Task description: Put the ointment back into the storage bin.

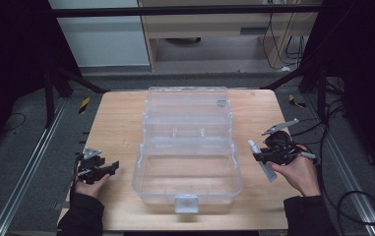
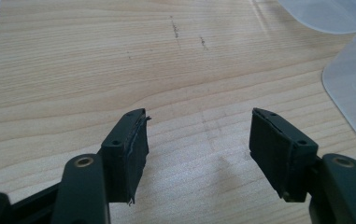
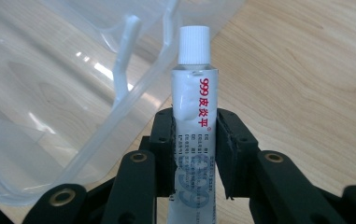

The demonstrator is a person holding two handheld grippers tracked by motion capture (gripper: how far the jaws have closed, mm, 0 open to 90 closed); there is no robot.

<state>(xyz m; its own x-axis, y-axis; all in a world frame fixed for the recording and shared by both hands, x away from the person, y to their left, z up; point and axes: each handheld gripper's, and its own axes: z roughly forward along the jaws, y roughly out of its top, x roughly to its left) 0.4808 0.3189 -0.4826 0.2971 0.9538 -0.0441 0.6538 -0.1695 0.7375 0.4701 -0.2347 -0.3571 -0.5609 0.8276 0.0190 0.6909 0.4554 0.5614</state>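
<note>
Your left hand-held gripper [image 1: 107, 168] rests low over the table [image 1: 116, 123] just left of the box [image 1: 187, 194], jaws spread wide with nothing between them; in the left gripper view the bare wood shows through the gap and the box's clear edge sits off to the right. The box stands with its lid swung up and back, and its tub looks empty, so nothing appears to be packed yet.

Your right hand-held gripper [image 1: 260, 155] has the tube [image 3: 192, 116] clamped around its middle, cap pointing forward and clear of the jaws. It sits just right of the box, near the rim, with the cap aimed toward it. You have the pick done, I'd judge; what is left is carrying the tube over the rim, lowering it into the tub and letting go.
</note>
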